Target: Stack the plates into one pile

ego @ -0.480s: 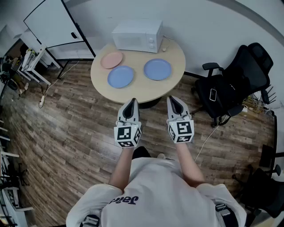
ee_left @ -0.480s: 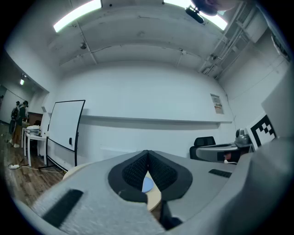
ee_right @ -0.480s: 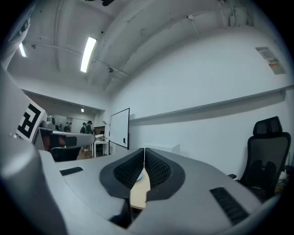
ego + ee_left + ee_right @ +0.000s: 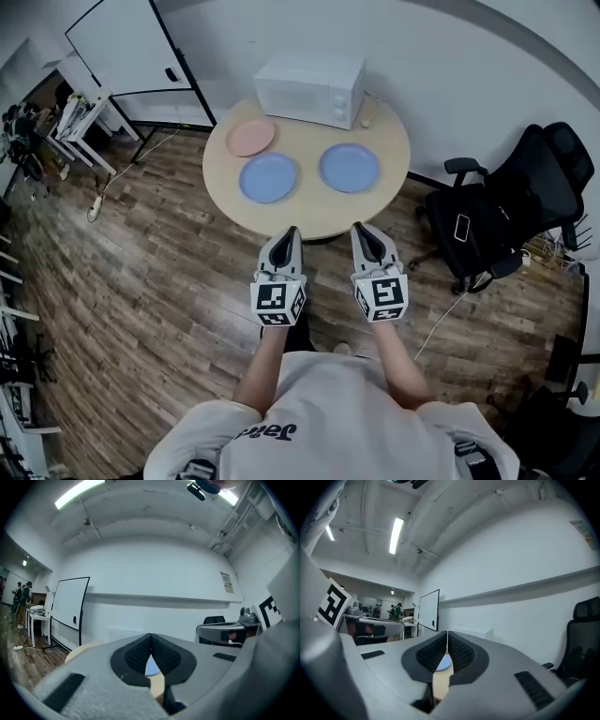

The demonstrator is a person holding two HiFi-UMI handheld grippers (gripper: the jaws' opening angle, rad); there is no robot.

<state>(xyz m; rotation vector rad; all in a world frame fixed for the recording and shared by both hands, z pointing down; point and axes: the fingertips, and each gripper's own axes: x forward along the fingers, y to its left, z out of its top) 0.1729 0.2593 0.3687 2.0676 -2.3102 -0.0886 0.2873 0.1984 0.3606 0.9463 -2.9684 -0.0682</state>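
Table (image 4: 309, 211) with plates (image 4: 269, 177), wood floor (image 4: 141, 281)

Both grippers level, side by side

Left gripper (image 4: 284, 246) and right gripper (image 4: 362, 240) point forward on outstretched forearms, jaws pressed together, nothing between them.

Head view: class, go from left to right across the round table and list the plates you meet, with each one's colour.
pink plate → left blue plate → right blue plate
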